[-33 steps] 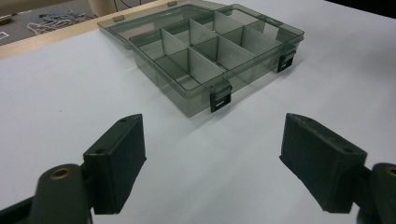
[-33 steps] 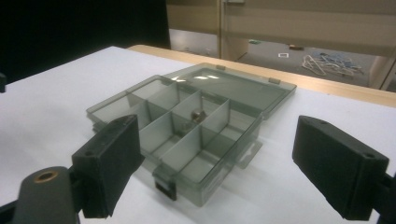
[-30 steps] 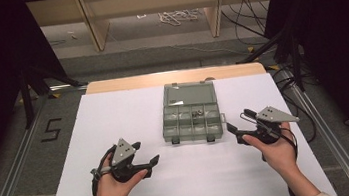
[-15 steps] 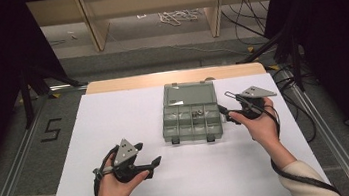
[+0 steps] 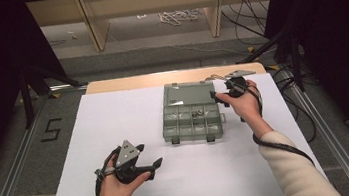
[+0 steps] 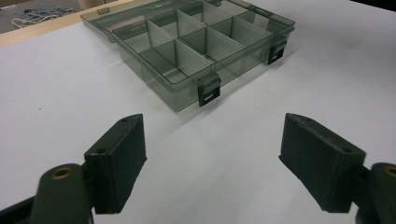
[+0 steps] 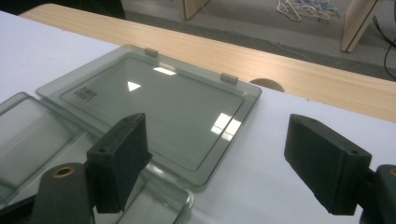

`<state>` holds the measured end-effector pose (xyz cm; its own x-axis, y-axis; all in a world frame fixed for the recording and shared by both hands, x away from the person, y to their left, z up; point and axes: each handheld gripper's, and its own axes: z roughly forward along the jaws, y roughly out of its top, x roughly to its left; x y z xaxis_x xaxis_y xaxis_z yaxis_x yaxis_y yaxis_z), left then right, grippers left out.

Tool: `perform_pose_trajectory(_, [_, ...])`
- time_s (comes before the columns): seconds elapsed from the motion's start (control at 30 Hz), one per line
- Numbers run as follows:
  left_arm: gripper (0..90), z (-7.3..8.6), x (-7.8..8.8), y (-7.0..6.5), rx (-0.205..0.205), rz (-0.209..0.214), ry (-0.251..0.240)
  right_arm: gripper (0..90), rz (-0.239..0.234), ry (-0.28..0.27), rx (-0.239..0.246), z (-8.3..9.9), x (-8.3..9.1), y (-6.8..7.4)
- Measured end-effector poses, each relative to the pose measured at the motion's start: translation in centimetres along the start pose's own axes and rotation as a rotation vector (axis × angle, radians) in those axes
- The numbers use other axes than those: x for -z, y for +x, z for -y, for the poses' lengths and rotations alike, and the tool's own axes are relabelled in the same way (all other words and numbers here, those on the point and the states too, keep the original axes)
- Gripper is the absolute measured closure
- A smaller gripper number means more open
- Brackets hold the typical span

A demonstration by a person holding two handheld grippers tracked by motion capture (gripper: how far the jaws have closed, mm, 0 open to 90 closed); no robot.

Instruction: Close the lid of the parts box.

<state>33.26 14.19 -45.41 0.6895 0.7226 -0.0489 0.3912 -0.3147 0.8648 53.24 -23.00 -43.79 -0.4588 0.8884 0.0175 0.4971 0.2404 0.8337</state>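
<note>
Lying mid-tabletop (image 5: 128, 108) with its lid (image 7: 154, 109) folded flat on the far side, the organiser box (image 5: 193, 121) has the right hand-held gripper (image 5: 220, 95), jaws apart and just closing slightly on nothing, at the lid's right edge, presumably to swing it shut, while the left hand-held gripper (image 5: 153, 166) waits near-left, jaws apart and empty.

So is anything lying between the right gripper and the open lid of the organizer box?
Nothing visible does. The right gripper hangs open at the lid, which lies flat on the white table cover, with no object between them.
</note>
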Motion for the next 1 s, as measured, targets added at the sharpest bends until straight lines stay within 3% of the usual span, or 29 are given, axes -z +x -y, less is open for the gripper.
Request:
perform_pose_trajectory(0.23, [22.1,0.1,0.0,0.0,0.0,-0.001,0.003,24.1,0.017,0.034,-0.048,-0.9,-1.6,-0.4])
perform_pose_trajectory(0.27, [22.1,0.1,0.0,-0.1,-0.001,-0.002,0.003,24.7,0.036,0.061,-0.083,-1.0,-2.0,-0.4])
perform_pose_trajectory(0.4, [22.3,0.1,-0.1,0.0,0.001,0.004,0.002,26.6,0.055,0.088,-0.051,-0.9,-3.1,-0.9])
perform_pose_trajectory(0.43, [22.3,0.1,-0.1,0.0,0.002,0.007,0.004,28.1,0.067,0.118,-0.111,-0.9,-3.2,-0.5])
perform_pose_trajectory(0.47, [22.3,0.1,-0.1,-0.1,0.002,0.005,0.003,29.3,0.067,0.134,-0.129,-0.9,-3.3,-0.4])
perform_pose_trajectory(0.5, [22.3,0.1,-0.1,-0.1,0.001,0.002,0.002,30.8,0.066,0.153,-0.105,-0.9,-3.5,-0.6])
perform_pose_trajectory(0.77, [22.4,0.2,-0.1,-0.3,0.014,0.004,0.004,42.5,0.082,0.2,-0.115,-0.3,-4.9,-1.0])
perform_pose_trajectory(0.97, [22.6,0.1,-0.1,-0.2,-0.006,0.009,0.003,55.6,0.062,0.227,-0.123,-0.1,-5.4,-0.9])
perform_pose_trajectory(1.0, [22.6,0.1,0.0,-0.3,-0.009,0.005,0.004,60.2,0.059,0.205,-0.079,0.1,-5.7,-1.4])
